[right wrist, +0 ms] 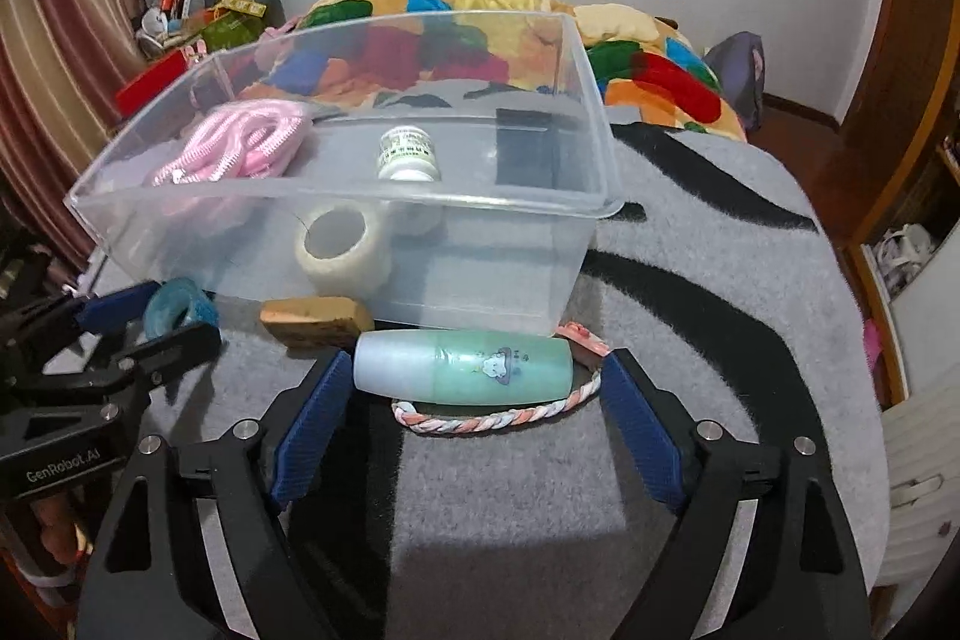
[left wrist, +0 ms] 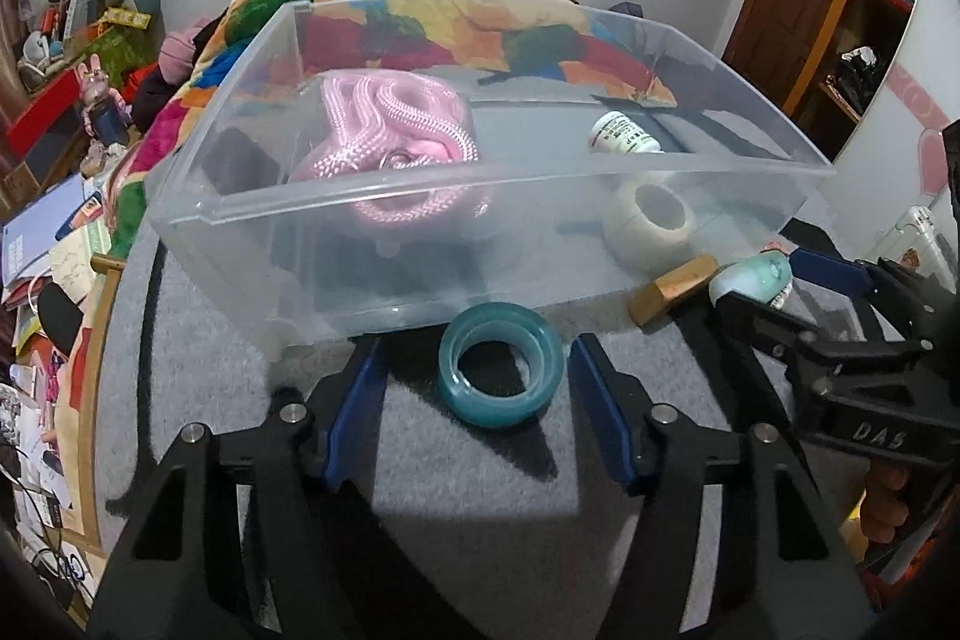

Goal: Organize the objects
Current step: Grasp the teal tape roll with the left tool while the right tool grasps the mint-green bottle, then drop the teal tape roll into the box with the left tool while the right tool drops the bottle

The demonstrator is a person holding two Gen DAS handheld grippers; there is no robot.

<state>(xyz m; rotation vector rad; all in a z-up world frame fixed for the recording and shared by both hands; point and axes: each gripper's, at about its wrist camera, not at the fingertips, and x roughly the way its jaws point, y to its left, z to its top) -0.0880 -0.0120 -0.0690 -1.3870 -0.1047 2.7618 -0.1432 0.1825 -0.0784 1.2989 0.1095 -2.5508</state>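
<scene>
Bin [left wrist: 420,244] of clear plastic stands on a grey rug [left wrist: 468,484] with black stripes, and it serves as the landmark for everything else. Inside the bin lie a pink rope [left wrist: 390,130] at its left end, a white bottle [left wrist: 621,133] near the back wall, and a white tape roll [left wrist: 651,223] against the front wall. Behind the bin is a bright patchwork blanket [left wrist: 432,4].

Just in front of the bin's front wall, a teal ring [left wrist: 501,364] lies flat on the rug. The left gripper [left wrist: 477,400] is held low and level, pointing at the bin — its blue-padded fingers [left wrist: 354,412] are spread wide, one on each side of the ring, neither touching it.

To the right along the same wall sits a tan block [left wrist: 672,289] touching the bin's base. Beyond it, a green bottle [right wrist: 462,367] lies on its side, parallel to the wall, on top of a braided cord loop [right wrist: 498,421]. The right gripper [right wrist: 477,409] also comes in low and level toward the bin — its fingers [right wrist: 639,430] are spread, with the bottle lying crosswise between them. The left pad looks to be at or against the bottle's white end; the right pad stands clear of the green end. A small pink piece [right wrist: 579,337] lies at the bin's front right corner.
</scene>
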